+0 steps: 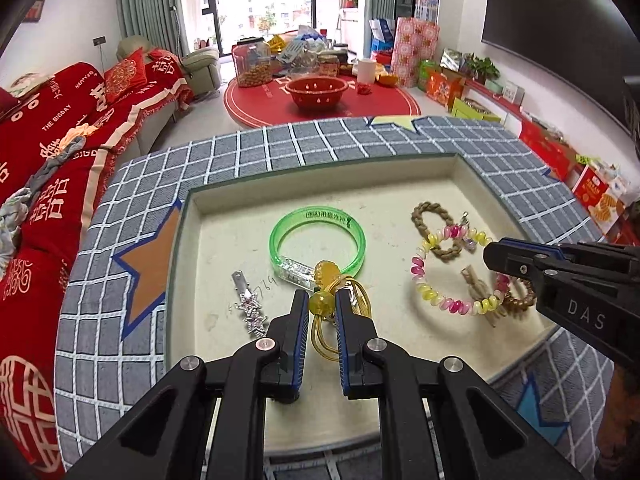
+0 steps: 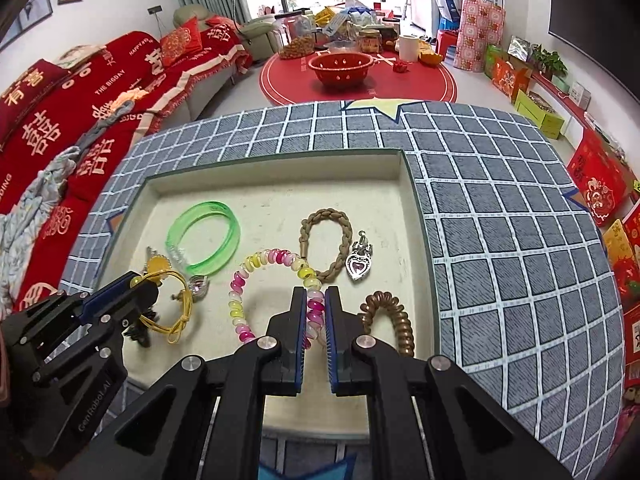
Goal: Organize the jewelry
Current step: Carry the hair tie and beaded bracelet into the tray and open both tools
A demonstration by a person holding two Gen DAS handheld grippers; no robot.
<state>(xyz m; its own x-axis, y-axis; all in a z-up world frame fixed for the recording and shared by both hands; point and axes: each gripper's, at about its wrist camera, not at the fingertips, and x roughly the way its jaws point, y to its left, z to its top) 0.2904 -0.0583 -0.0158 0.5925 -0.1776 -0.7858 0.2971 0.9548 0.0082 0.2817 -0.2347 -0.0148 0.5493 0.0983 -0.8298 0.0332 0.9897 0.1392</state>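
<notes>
A cream tray (image 1: 240,240) (image 2: 280,208) lies on a grey checked cloth. My left gripper (image 1: 320,300) (image 2: 140,282) is shut on a yellow cord bracelet (image 1: 319,303) (image 2: 180,312) with amber beads, near the tray's front left. My right gripper (image 2: 315,294) (image 1: 490,254) is shut on a pink and yellow spiral bracelet (image 2: 240,304) (image 1: 440,300). A green bangle (image 1: 280,236) (image 2: 234,236) lies just beyond the yellow bracelet. Also in the tray are a brown braided bracelet (image 1: 436,216) (image 2: 324,214), a silver heart pendant (image 2: 358,266), a brown coil hair tie (image 2: 396,316) and a sparkly hair clip (image 1: 250,304).
The checked cloth (image 1: 280,148) (image 2: 500,240) with star patches surrounds the tray. A red-covered sofa (image 1: 60,128) stands to the left. Beyond are a round red table with a red colander (image 1: 316,92) and jars, and gift boxes (image 1: 548,148) along the right wall.
</notes>
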